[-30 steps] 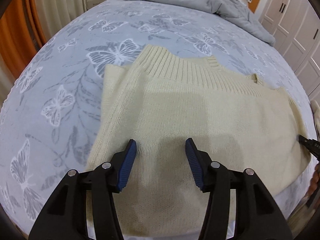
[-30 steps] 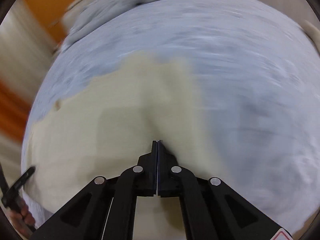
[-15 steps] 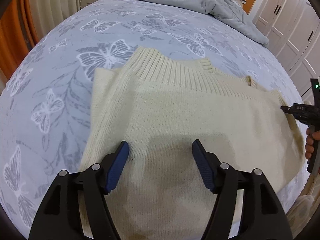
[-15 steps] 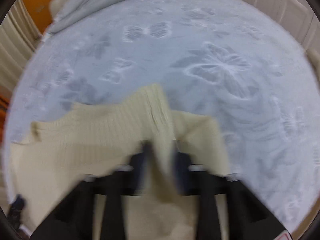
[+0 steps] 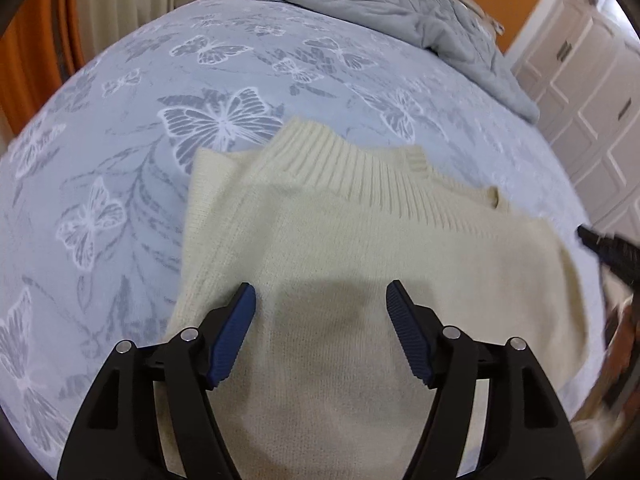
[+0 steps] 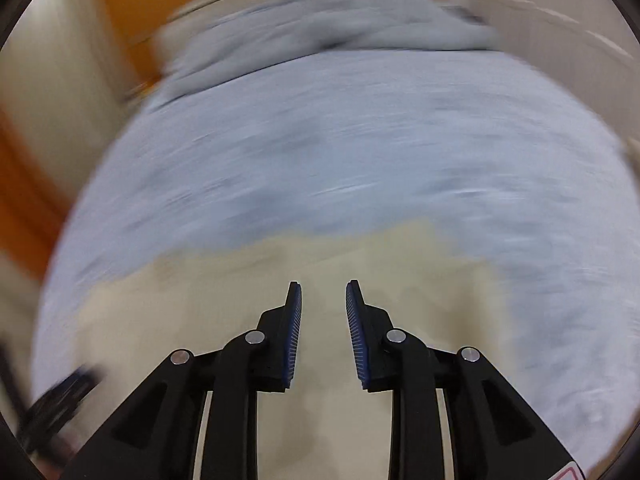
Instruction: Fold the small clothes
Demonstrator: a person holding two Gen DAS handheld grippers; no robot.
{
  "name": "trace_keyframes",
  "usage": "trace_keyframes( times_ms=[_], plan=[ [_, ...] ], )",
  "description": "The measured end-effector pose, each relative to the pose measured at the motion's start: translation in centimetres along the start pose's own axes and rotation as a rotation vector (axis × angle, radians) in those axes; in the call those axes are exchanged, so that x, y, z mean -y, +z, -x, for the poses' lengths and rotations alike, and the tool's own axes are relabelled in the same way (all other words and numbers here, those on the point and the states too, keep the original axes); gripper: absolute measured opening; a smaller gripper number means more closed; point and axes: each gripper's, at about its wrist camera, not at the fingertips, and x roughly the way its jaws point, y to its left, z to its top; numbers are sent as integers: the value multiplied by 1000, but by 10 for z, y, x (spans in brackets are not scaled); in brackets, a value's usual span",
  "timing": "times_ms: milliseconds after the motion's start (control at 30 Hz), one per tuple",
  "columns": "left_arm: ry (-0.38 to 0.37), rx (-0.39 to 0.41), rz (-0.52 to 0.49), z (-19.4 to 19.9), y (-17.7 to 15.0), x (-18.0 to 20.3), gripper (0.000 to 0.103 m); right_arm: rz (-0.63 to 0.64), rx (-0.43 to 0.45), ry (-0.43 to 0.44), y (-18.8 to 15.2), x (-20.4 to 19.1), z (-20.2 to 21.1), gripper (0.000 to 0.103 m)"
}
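Sweater (image 5: pixel 360 264), cream knit, lies folded on the butterfly-print bed sheet (image 5: pixel 132 184). Left gripper (image 5: pixel 320 300) spread wide above it, holding nothing. Right gripper (image 6: pixel 323 300) partly spread, empty, over sweater; that view is blurred. Gray blanket (image 5: pixel 400 12) bunched at far end.

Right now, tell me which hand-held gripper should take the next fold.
Left, probably. The left hand-held gripper hovers open and steady over the cream sweater; the right hand-held gripper, also open, gives a motion-blurred view.

No readable text, labels, brands or numbers anywhere in view
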Motion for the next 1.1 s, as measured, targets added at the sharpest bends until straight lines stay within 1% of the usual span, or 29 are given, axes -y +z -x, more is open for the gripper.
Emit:
trace_keyframes(
  times_ms=[33,67,100,133,200,233,267,333,367,400,433,500,567,600,633,667,700,733,767,800,833,867,900,933,967,1000,1033,1067,1100],
  plan=[
    [-6,-5,9,-1,1,-2,66,41,-30,46,-5,-22,-6,18],
    [-15,-12,23,-3,2,-5,66,96,-78,108,-12,-53,-18,15],
    [-19,-13,27,-4,2,-6,66,143,-121,143,-20,-79,-34,15],
    [-17,-11,20,-4,2,-6,66,192,-161,134,-25,-101,-53,15],
    [0,-9,-17,-5,1,-2,66,251,-228,61,-32,-122,-91,15],
    [4,-8,-25,-5,0,-1,66,248,-200,47,-29,-124,-100,14],
    [6,-6,-30,-6,1,-1,66,230,-198,46,-24,-124,-102,14],
    [-9,-13,-13,-5,3,-4,66,119,-225,65,-12,-120,-99,16],
    [-31,-15,14,-2,5,-7,66,80,-215,101,-9,-121,-88,16],
    [-43,-12,30,2,7,-10,66,84,-191,140,-10,-124,-72,16],
    [-45,-2,47,7,9,-13,66,113,-169,157,-14,-131,-59,16],
    [-47,20,71,17,12,-20,66,171,-179,172,-19,-150,-56,16],
    [-48,22,100,21,13,-27,66,224,-232,156,-20,-171,-79,16],
    [-42,23,113,22,13,-31,66,247,-272,126,-23,-179,-98,15],
    [-40,25,126,24,13,-35,66,260,-285,100,-22,-180,-110,13],
    [-24,26,127,26,12,-39,66,262,-261,88,-19,-183,-118,13],
    [-4,28,123,28,12,-42,66,245,-255,80,-14,-184,-120,13],
    [12,33,119,30,12,-45,66,196,-267,65,-5,-185,-118,14],
    [23,38,119,33,12,-50,66,171,-262,69,-1,-187,-112,16],
    [18,37,128,35,13,-54,66,164,-234,106,2,-193,-100,16],
    [8,38,138,37,14,-58,66,179,-220,138,2,-198,-96,16],
    [-4,38,153,38,15,-62,67,228,-221,160,-1,-213,-92,16],
    [-13,35,171,39,16,-66,67,262,-231,161,-5,-222,-94,16],
    [-22,32,184,39,16,-69,67,301,-246,149,-10,-232,-101,16],
    [-10,15,183,36,17,-70,68,334,-287,96,-17,-239,-120,16],
    [-8,6,179,34,15,-70,69,342,-289,78,-17,-239,-129,16],
    [-12,5,178,33,14,-69,69,348,-266,71,-16,-239,-131,17],
    [-8,-2,174,31,13,-69,69,334,-271,70,-11,-239,-129,17],
    [-3,-16,164,28,11,-68,70,301,-279,88,-7,-235,-123,17]
  ],
)
